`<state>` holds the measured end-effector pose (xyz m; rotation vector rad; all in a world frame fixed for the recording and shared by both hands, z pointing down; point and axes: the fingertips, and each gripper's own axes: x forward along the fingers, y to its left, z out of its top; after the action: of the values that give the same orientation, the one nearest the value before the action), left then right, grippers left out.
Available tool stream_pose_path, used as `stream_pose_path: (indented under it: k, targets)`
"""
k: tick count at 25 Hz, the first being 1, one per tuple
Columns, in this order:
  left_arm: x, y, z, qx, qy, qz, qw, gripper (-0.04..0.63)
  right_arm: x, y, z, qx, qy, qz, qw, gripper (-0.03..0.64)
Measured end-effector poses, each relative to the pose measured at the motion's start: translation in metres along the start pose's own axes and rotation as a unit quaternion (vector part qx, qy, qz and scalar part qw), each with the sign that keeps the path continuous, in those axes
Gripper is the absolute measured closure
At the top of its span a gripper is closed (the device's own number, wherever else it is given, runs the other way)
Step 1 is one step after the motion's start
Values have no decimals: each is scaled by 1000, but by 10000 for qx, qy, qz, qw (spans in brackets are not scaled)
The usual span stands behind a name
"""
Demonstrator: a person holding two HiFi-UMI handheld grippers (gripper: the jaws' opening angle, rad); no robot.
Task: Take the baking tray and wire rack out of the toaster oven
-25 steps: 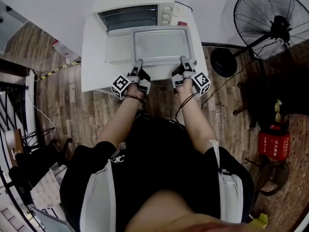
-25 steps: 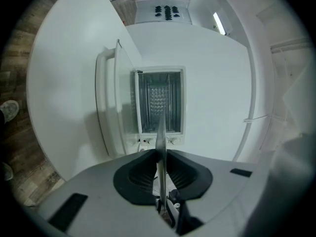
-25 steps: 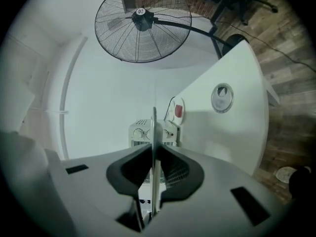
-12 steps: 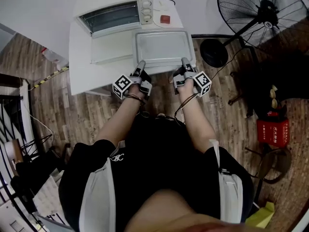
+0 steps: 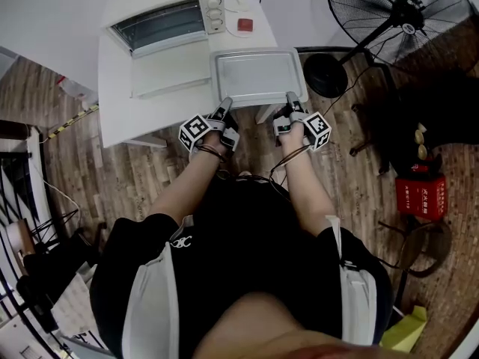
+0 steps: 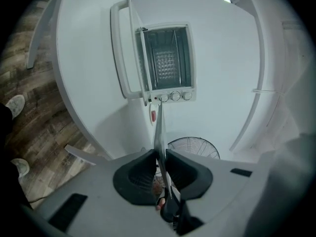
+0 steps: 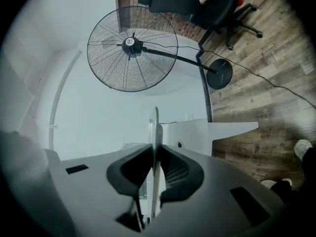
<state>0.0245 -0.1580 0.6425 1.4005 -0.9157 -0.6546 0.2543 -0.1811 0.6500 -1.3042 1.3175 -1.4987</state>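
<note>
Fan (image 5: 397,10) right of tray (image 5: 260,73), oven door (image 5: 171,69) down at left.

Red box (image 5: 421,198) on floor, head view: 2 rows of white characters, too small to read.
Black shorts (image 5: 247,230): white emblem (image 5: 182,242) at left leg, no letters legible.
Toaster oven (image 5: 161,22): markings beside knobs (image 5: 215,12) too small to read in any view.
No other legible text or numbers.
</note>
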Motion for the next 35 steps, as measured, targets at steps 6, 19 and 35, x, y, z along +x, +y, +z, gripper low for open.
stream_pose_path:
  k: [6,19,35]
  targets:
    - [0,17,-14,-86,93,232,9997,525,-3,-18,7,-36,49,-259,9996,561]
    - [4,29,-26,15,310,378,9988,523,0,-36,14,-38,33,-407,9992,561]
    - [5,51,-26,-144,243,697,9972,518,11,-50,11,-233,316,-796,9960,560]
